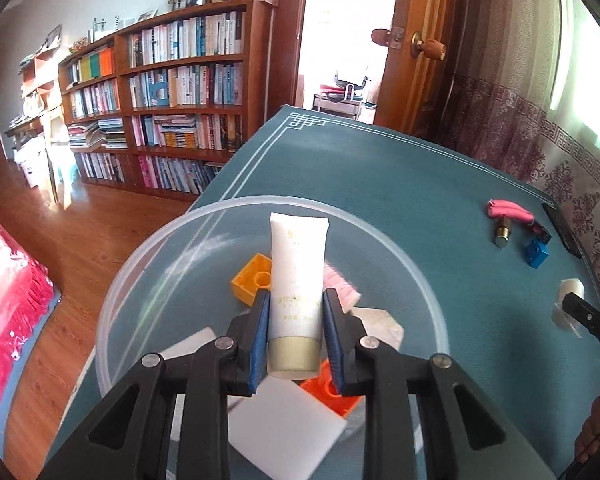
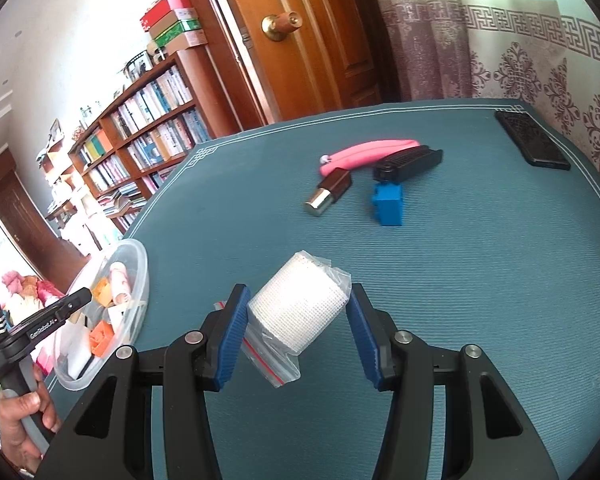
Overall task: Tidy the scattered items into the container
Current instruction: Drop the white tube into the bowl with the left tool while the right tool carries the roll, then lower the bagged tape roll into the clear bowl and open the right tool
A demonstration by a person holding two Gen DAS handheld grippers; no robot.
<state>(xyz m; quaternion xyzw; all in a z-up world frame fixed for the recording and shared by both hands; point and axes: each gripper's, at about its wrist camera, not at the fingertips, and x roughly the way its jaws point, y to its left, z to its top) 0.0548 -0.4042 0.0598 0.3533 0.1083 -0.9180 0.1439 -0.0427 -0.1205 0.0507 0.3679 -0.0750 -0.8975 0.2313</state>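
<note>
Two blue-padded fingers of the left tongs (image 1: 296, 336) are clamped on a white tube (image 1: 296, 284) with a gold cap, held above the clear round container (image 1: 112, 312). Inside the container lie a yellow brick (image 1: 250, 280) at ten o'clock of the tube, a pink item (image 1: 342, 284) at two o'clock, an orange brick (image 1: 332, 396) at five o'clock, and a white block (image 1: 284, 432) at six o'clock. Far off at two o'clock on the teal desk (image 1: 380, 176) sit a pink pouch (image 1: 510, 212), a lipstick (image 1: 502, 234) and a blue brick (image 1: 536, 254).

From the right wrist, the right tongs (image 2: 298, 320) stand apart around a white mesh roll (image 2: 296, 304) in a clear bag; the left pad touches the bag, the right pad sits just beside it. Toward twelve o'clock lie the pink pouch (image 2: 368, 152), lipstick (image 2: 328, 194), blue brick (image 2: 388, 204), a black comb (image 2: 408, 162), and a dark phone (image 2: 532, 144) at two o'clock. At nine o'clock is the container (image 2: 140, 280), with a hand (image 2: 20, 420) gripping the other tool.
</note>
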